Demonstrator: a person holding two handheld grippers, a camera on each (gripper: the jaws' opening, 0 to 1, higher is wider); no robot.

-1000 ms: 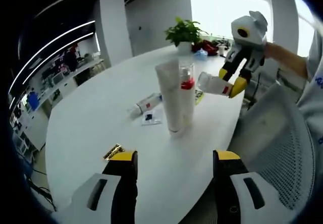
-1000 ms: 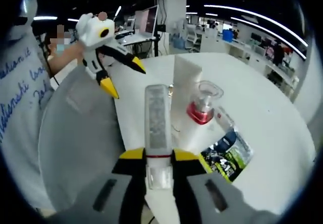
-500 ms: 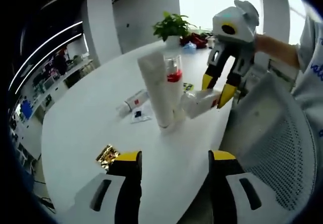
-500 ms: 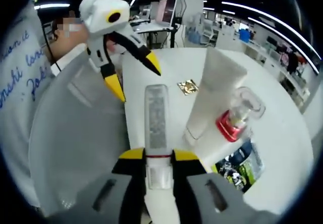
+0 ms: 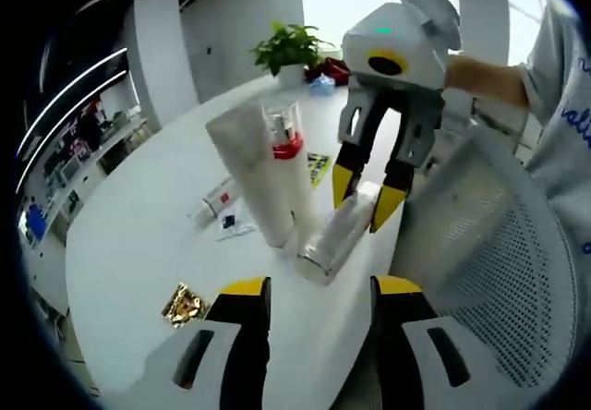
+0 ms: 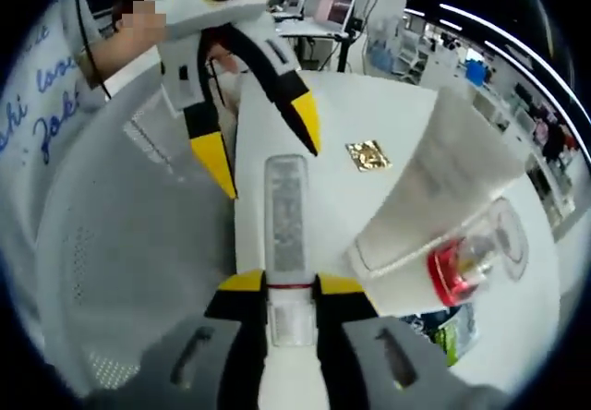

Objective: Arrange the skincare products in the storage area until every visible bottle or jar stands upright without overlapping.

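Note:
My right gripper is shut on a frosted clear bottle that points away along its jaws. In the left gripper view the right gripper reaches down from the upper right and holds that bottle tilted, its far end low over the white table beside an upright white tube. A clear bottle with a red collar stands right behind the tube. My left gripper is open and holds nothing, just in front of the tilted bottle. It also hangs open at the top of the right gripper view.
A small tube lies on the table with a sachet next to it. A gold packet and a green-black packet lie flat. A potted plant stands far back. A mesh chair crowds the table's edge.
The right gripper has carried the frosted bottle down and closer to the left gripper, beside the white tube. The left gripper stays open.

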